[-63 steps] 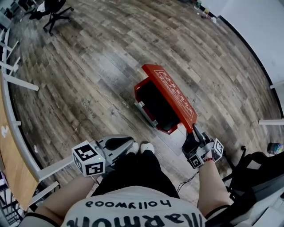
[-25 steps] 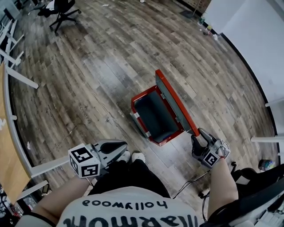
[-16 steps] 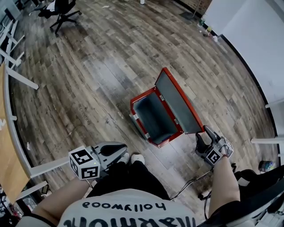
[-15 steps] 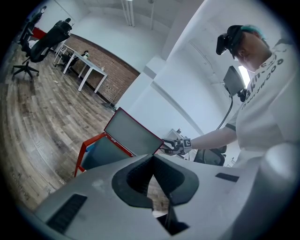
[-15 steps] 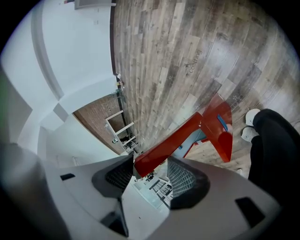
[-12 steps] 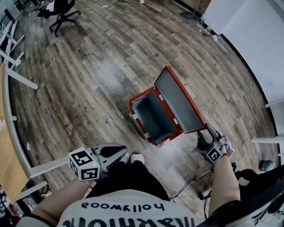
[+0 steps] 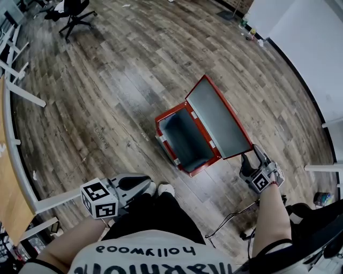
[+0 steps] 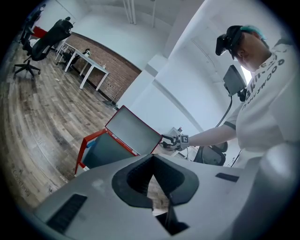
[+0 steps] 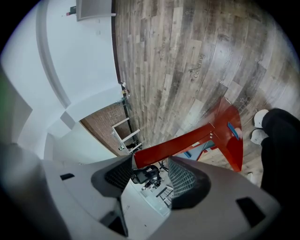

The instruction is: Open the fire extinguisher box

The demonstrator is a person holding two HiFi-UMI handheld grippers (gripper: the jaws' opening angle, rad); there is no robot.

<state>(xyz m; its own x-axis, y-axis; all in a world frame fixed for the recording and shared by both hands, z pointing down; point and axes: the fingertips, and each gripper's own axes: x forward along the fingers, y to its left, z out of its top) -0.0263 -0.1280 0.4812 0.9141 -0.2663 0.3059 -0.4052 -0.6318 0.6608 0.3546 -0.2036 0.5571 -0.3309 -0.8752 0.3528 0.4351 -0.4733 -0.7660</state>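
Right tongs [image 7: 251, 153], just opening, empty beside the lid [image 7: 217, 118] — chair [image 7: 72, 12] well apart.

Grey-brown plank floor [image 7: 123, 80] runs to a white wall [image 7: 316, 43], a black office chair [image 7: 74, 10] standing far off

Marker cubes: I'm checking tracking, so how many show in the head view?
2. One cube rides the left tool, bottom left by the shoes; the other cube rides the right tool, beside the open lid. None appears hidden.
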